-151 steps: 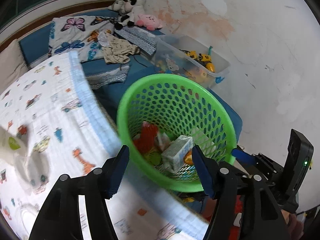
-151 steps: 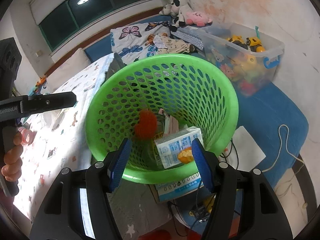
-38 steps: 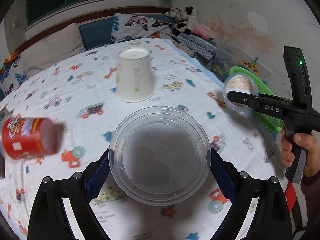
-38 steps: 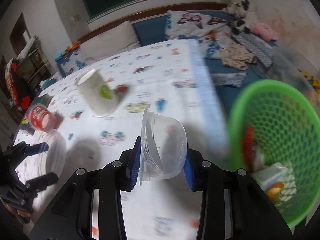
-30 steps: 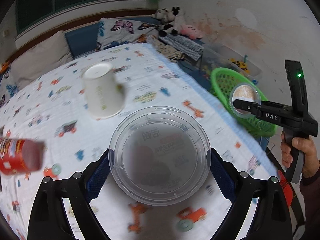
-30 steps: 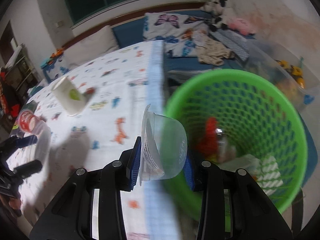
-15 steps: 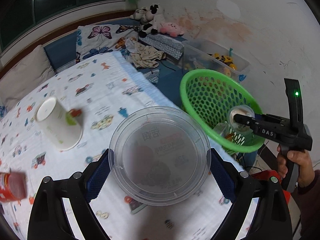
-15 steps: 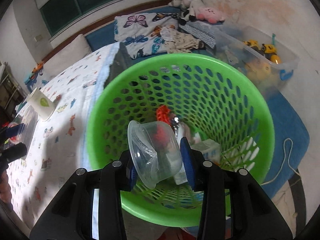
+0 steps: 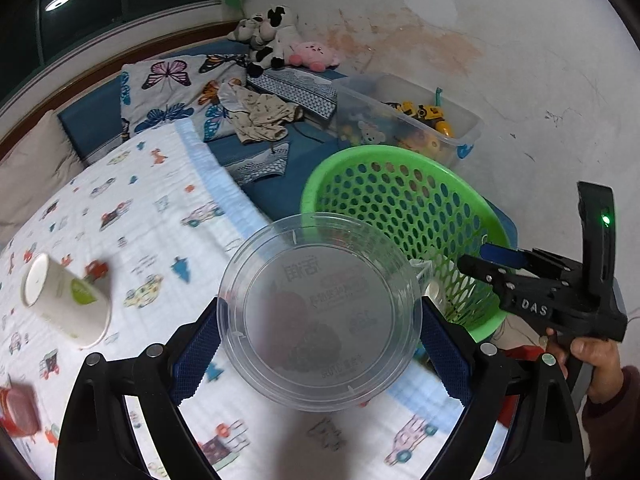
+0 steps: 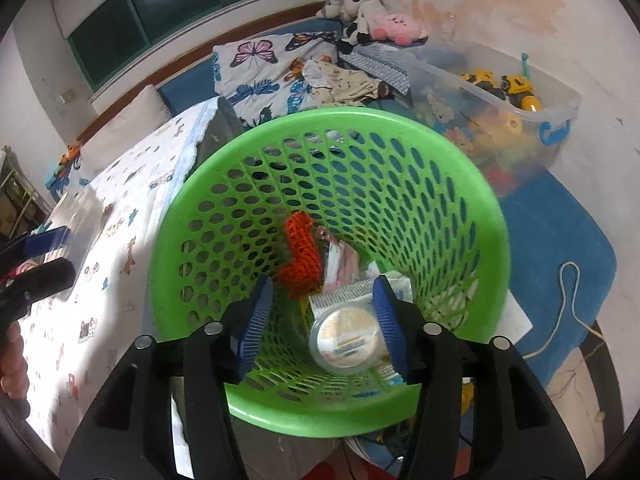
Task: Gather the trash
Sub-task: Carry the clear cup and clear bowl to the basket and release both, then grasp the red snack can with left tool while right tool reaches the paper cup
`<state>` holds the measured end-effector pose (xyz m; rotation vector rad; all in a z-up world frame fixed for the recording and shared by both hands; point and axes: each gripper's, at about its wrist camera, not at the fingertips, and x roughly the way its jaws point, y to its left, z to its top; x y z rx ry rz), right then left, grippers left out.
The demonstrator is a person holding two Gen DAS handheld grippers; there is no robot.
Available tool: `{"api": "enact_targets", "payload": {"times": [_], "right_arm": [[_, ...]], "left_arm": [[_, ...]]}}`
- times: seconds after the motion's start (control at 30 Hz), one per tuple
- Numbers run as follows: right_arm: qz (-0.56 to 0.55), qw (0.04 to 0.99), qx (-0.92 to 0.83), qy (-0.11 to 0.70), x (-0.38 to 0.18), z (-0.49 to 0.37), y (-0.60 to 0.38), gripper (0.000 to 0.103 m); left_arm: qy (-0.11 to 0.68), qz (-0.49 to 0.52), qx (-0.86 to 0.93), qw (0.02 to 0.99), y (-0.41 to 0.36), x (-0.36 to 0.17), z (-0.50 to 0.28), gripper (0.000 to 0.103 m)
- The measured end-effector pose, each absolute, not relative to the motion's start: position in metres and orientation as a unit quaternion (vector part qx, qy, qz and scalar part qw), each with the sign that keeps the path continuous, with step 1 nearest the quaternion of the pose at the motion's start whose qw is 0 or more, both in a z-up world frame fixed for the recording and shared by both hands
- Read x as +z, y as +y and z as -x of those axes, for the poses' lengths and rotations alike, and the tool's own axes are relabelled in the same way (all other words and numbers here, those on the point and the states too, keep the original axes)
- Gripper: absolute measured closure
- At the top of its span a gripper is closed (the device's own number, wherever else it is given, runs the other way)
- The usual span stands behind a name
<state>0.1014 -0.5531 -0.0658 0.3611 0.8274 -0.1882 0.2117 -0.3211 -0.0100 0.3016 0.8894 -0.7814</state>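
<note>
Clear round plastic lid (image 9: 320,312) pinched edge-on by the left claw (image 9: 320,344), one pad on each side of its rim; flat face points at the camera, so the disc stands roughly upright across the jaws, no real long axis. Gripped that way likely because the rim is the only stiff part to hold. Lid sits above the table (image 9: 132,220) edge, just short of the green mesh basket (image 9: 360,160), which stands beyond the table beside the bed. Judged step: carry the lid over the basket rim and drop it.

Right claw (image 10: 320,320) hangs over the basket (image 10: 200,184) mouth, jaws spread wide, holding nothing. Below it in the basket: a clear plastic cup (image 10: 346,340) lying on its side, round end toward the camera, axis roughly along the view. Next to the cup: white carton (image 10: 396,284), orange net (image 10: 302,252), pink wrapper (image 10: 340,260).

Outward from the basket: a white paper cup (image 9: 64,308), upside down, tilted and blurred, and a red can (image 9: 18,410) near the table's far side, both probably trash not yet collected. Clear toy bin (image 9: 420,120) behind the basket.
</note>
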Motion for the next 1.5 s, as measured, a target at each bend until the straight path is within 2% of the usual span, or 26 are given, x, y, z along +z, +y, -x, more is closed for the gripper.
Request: {"api": "enact_targets", "payload": {"times": [0.43, 0.8, 1.2, 1.5], "right_arm": [[-0.182, 0.9, -0.096, 0.384, -0.058, -0.074, -0.561, 0.043], [-0.176, 0.901, -0.093, 0.386, -0.061, -0.068, -0.557, 0.042], [-0.165, 0.903, -0.082, 0.387, -0.057, -0.069, -0.541, 0.042], [-0.143, 0.911, -0.045, 0.384, -0.044, -0.083, -0.506, 0.038]], "left_arm": [[0.425, -0.161, -0.378, 0.807, -0.374, -0.018, -0.21, 0.013], [0.44, -0.161, -0.383, 0.796, -0.392, -0.029, -0.209, 0.012], [0.444, -0.139, -0.384, 0.797, -0.373, -0.024, -0.207, 0.009], [0.437, -0.123, -0.342, 0.823, -0.313, -0.013, -0.209, 0.009]]}}
